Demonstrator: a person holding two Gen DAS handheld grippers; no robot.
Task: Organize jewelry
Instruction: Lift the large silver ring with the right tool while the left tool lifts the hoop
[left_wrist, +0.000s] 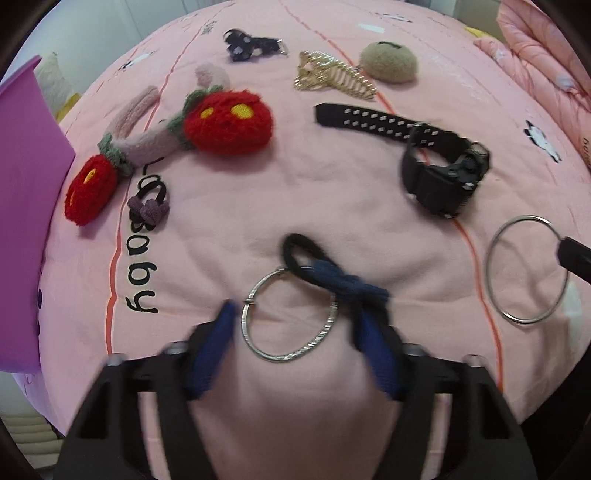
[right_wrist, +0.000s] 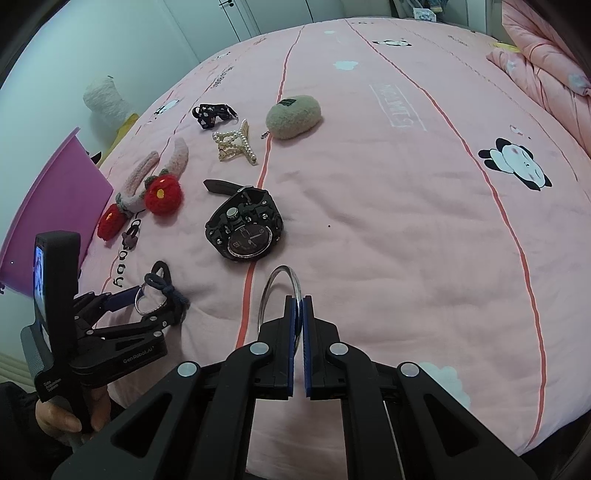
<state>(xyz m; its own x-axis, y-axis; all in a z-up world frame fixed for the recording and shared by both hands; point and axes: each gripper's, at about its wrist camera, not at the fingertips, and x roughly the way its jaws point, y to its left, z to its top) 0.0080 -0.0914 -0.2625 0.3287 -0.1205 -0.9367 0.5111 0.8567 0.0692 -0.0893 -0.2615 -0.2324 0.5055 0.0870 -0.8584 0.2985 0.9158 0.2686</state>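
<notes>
Both jaws are busy: the right gripper (right_wrist: 298, 301) is squeezed shut on a thin ring (right_wrist: 279, 291), and the left gripper (left_wrist: 299, 332) has its jaws partly apart around a hoop (left_wrist: 290, 315) on the bed (left_wrist: 332, 192). Its blue pads do not seem to press the hoop yet. A black hair tie (left_wrist: 306, 254) with a blue bow (left_wrist: 351, 288) lies across that hoop, near the front edge of the bed.

Most of the tidying looks not done. The watch (right_wrist: 245, 229), gold clip (right_wrist: 234, 144), fuzzy pouch (right_wrist: 293, 116), spotted bow (right_wrist: 212, 112), red flower headband (left_wrist: 173, 133) and small purple tie (left_wrist: 149, 208) are all spread out on the bed. A purple box (left_wrist: 26, 184) stands at the left edge. I cannot see inside it, so I cannot tell if anything is put away.

Only the right view shows the watch face and the person's hand (right_wrist: 70, 413). Only the left view shows the hoop up close, and the strap holes.
</notes>
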